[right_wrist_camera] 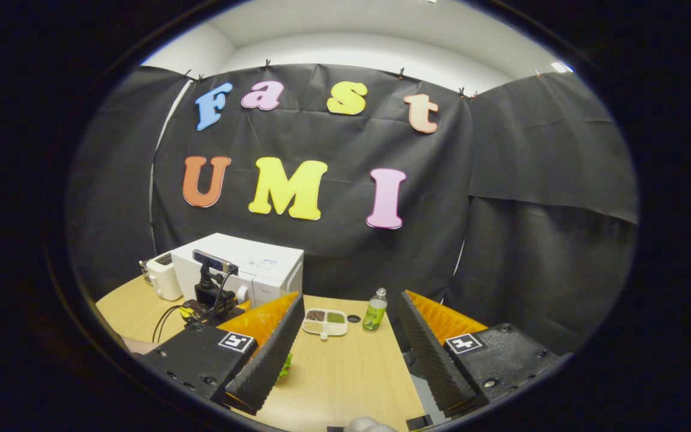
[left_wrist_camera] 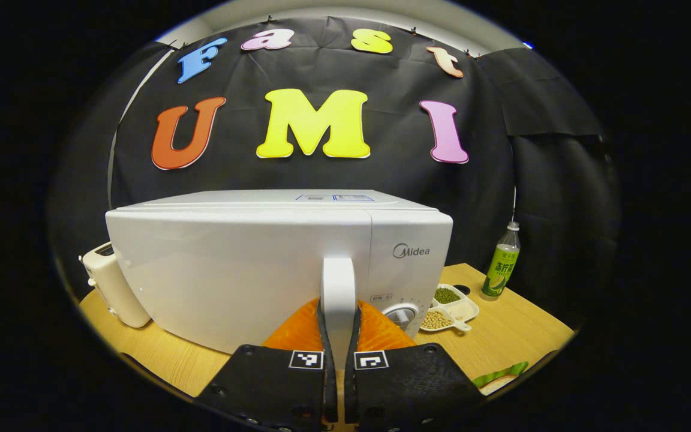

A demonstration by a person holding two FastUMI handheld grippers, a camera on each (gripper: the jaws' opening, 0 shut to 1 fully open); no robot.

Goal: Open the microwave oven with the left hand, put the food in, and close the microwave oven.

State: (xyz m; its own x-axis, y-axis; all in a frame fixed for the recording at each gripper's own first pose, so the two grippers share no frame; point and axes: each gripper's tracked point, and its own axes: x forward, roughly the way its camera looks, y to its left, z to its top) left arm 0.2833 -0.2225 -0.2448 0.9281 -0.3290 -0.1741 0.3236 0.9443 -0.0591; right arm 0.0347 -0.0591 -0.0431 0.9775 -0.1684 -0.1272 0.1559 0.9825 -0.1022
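**Left jaws on the door handle, food waiting on the table**

Now, going from left to right in the left gripper view, a toaster (left_wrist_camera: 113,288) stands at 9 o'clock, just beside the microwave oven (left_wrist_camera: 273,270), which fills the middle of the table (left_wrist_camera: 519,336). Its door is shut. The left gripper (left_wrist_camera: 338,360) is closed on the upright door handle (left_wrist_camera: 338,288), one finger on each side. This handle looks stiff and smooth, so I judge the pads may slip; a hold near its middle seems safest. The oven looks heavy and should stay in place while the door swings.

At 4 o'clock a dish of beans (left_wrist_camera: 448,307) and a bottle (left_wrist_camera: 501,261) stand near the oven. A green-edged food item (left_wrist_camera: 498,378), perhaps soft, lies at 5 o'clock.

In the right gripper view, the right gripper (right_wrist_camera: 345,360) hangs over the table with jaws wide apart, holding nothing.
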